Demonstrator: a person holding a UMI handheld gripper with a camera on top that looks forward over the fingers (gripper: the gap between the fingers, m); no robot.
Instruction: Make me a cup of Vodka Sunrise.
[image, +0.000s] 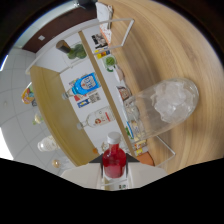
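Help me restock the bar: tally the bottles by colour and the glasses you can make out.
Red bottle, between the gripper fingers: 1
Blue-labelled bottle: 1
Clear bottle: 1
Green bottle: 1
Glass of ice: 1
Total: 5; the small items along the shelf are too unclear to count.

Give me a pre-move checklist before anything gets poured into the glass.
1. Red bottle sits between the fingers of the hand-held gripper: ok.
2. Both fingers pressing on the bottle: cannot tell, the fingers hardly show.
3. Bottle cap off: not ok, a white cap is on it.
4. Glass has ice in it: ok.
5. Bottle mouth over the glass: not ok, the glass lies beyond the bottle and to one side.
6. Other bottles, such as the blue-label bottle, racked on the shelf: ok.
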